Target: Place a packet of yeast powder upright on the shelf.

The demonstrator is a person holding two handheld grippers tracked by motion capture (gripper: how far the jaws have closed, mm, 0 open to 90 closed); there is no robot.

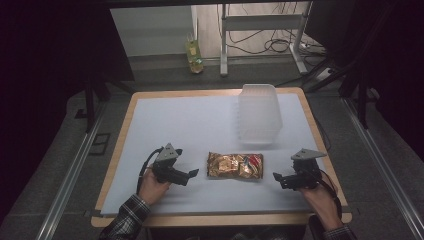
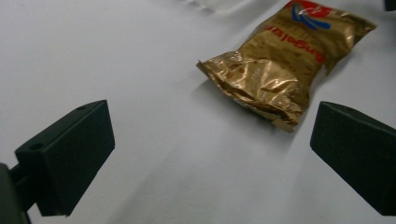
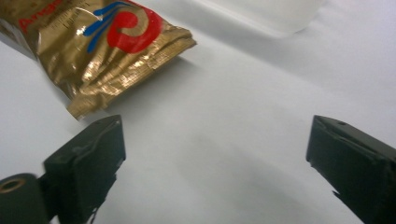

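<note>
Nothing looks started: the crinkled gold foil snack bag lies flat on the white-topped bench, midway between your hands; your left claw and right claw flank it, both spread wide and empty; neither touches it; the clear ribbed plastic bin stands just beyond; you have open surface all round, with the near edge close to your wrists.

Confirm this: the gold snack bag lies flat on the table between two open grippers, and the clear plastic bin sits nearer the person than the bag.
Wrong on the bin: the high view shows it beyond the snack bag, farther from the person. The rest holds.
</note>
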